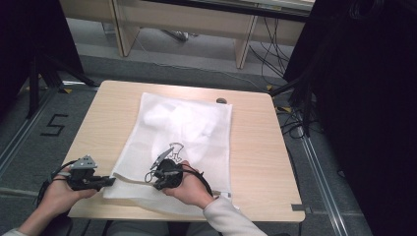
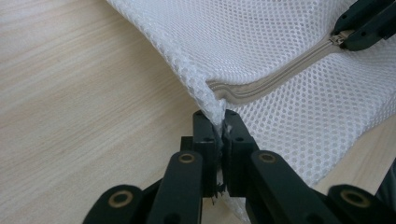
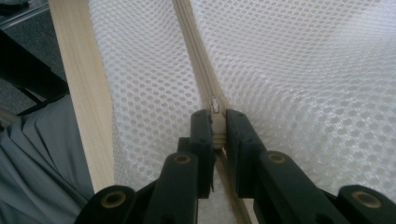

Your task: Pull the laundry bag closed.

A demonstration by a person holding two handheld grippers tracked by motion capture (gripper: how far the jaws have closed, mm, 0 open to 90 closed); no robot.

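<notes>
A white mesh laundry bag [image 1: 187, 130] with a beige zipper lies flat across the wooden table [image 1: 255, 142]. My left gripper [image 1: 111, 181] is at the bag's near left corner, and its jaws are shut on the mesh corner [image 2: 215, 105] right where the zipper [image 2: 271, 79] ends. My right gripper [image 1: 147, 178] sits on the bag's near edge, a short way to the right of the left one. Its jaws are shut on the zipper pull [image 3: 215, 108], with the zipper [image 3: 196, 56] running straight away from it. The right gripper's tips [image 2: 362, 25] also show in the left gripper view, on the zipper.
The table edge [image 3: 81, 93] runs close along the bag's near side, with grey trousers [image 3: 42, 158] below it. A small dark object [image 1: 221, 101] lies at the table's far edge. Dark stands and cables crowd the floor at left and right.
</notes>
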